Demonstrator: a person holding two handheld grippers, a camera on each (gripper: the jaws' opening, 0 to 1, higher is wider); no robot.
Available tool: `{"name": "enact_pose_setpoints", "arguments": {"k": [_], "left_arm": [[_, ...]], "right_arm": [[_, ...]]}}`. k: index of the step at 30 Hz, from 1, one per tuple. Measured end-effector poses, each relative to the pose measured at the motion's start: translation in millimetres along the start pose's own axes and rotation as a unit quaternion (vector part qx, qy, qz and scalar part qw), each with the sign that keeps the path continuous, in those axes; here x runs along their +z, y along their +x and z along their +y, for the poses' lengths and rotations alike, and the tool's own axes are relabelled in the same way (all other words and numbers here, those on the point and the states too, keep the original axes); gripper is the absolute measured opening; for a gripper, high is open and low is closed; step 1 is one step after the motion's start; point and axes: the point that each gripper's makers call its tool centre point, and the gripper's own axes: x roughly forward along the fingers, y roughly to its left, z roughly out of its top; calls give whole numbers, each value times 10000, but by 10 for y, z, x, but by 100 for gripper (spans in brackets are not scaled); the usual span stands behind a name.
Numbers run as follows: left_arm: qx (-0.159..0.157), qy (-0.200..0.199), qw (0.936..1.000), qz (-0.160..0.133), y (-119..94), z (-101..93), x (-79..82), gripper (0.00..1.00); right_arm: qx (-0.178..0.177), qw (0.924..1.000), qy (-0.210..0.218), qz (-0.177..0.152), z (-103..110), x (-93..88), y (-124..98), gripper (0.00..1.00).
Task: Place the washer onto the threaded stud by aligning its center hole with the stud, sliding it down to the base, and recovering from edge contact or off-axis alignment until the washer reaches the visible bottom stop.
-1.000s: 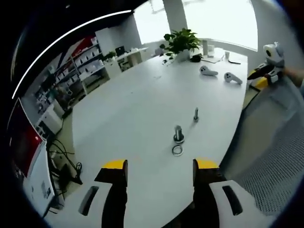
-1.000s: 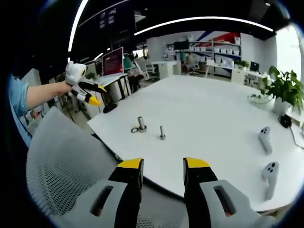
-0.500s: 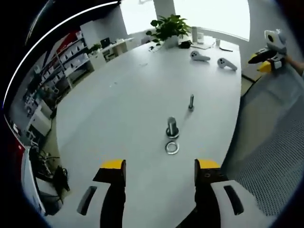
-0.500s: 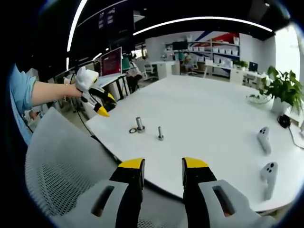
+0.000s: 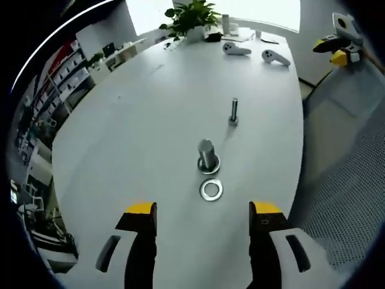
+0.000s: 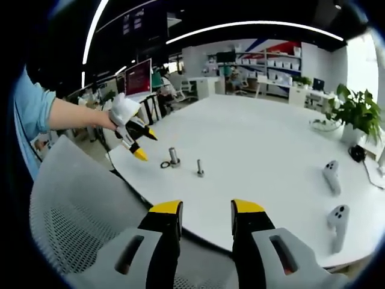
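On the desk [image 5: 120, 138], the washer [image 5: 211, 190] lay beside the stud [image 5: 208, 155], nearer the left gripper [image 5: 202, 218] than a second earlier. Both grippers' jaws stood open and empty. Pickup appeared imminent.

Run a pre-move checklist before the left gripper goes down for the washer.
1. Left gripper open, nothing between the jaws: ok.
2. Washer lies flat on the white table, clear of other parts: ok.
3. Washer sits between the jaw tips in the left gripper view, a little ahead of them: ok.
4. Thick stud upright on its base, top free: ok.
5. Thin bolt stands apart, beyond the stud: ok.
6. Right gripper open, back at the table edge: ok.
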Motion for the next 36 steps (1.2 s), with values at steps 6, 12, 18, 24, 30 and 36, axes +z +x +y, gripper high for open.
{"name": "enact_pose_setpoints", "arguments": {"k": [6, 12, 18, 24, 30, 36], "left_arm": [[-196, -104, 9996, 184, 281, -67, -113, 61], [-402, 35, 9978, 523, 485, -112, -170, 61], [-545, -334, 9968, 476, 640, -158, -50, 51], [-489, -128, 9960, 737, 635, -77, -95, 42], [-600, 119, 9949, 798, 621, -154, -108, 36], [-550, 149, 9955, 754, 644, -171, -51, 21]], "right_arm": [[-55, 10000, 31, -43, -19, 11, -4, 34], [-34, 10000, 34, -36, -11, 3, -7, 34], [13, 10000, 22, -20, 1, 0, -1, 34], [42, 10000, 32, -58, 8, 12, 0, 34], [-13, 9999, 73, -129, -9, 30, -6, 34], [-47, 9998, 106, -158, -22, 36, -12, 34]]}}
